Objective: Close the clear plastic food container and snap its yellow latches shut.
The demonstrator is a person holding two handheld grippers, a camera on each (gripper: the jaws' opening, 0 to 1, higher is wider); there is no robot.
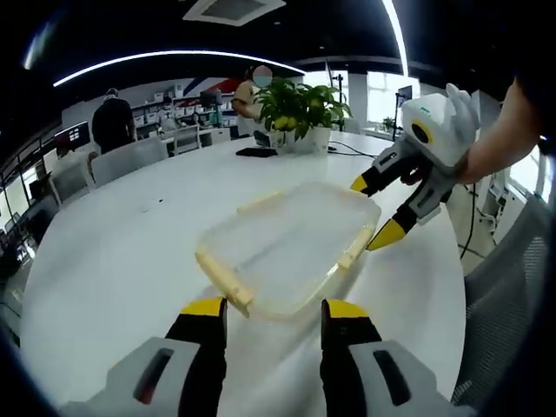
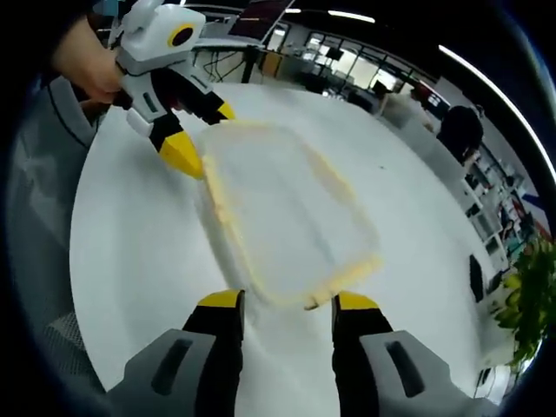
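Note:
The clear plastic container (image 1: 291,248) lies flat on the white table (image 1: 113,261), with yellow latches (image 1: 226,280) along its sides. My left gripper (image 1: 274,310) is open, its yellow tips just short of the container's near end. My right gripper (image 1: 372,210) comes in from the right, open, with its tips at the latch (image 1: 354,248) on the container's right edge. In the right gripper view the container (image 2: 287,208) is blurred; my right gripper (image 2: 288,301) stands open at its near end, and my left gripper (image 2: 206,135) is open at the far left corner. Whether any latch is snapped I cannot tell.
A potted plant (image 1: 300,104) and a flat black object (image 1: 256,152) stand at the far side of the table. Grey chairs (image 1: 130,158) line the far left edge, and another chair (image 1: 512,287) is at the right. People stand in the office behind.

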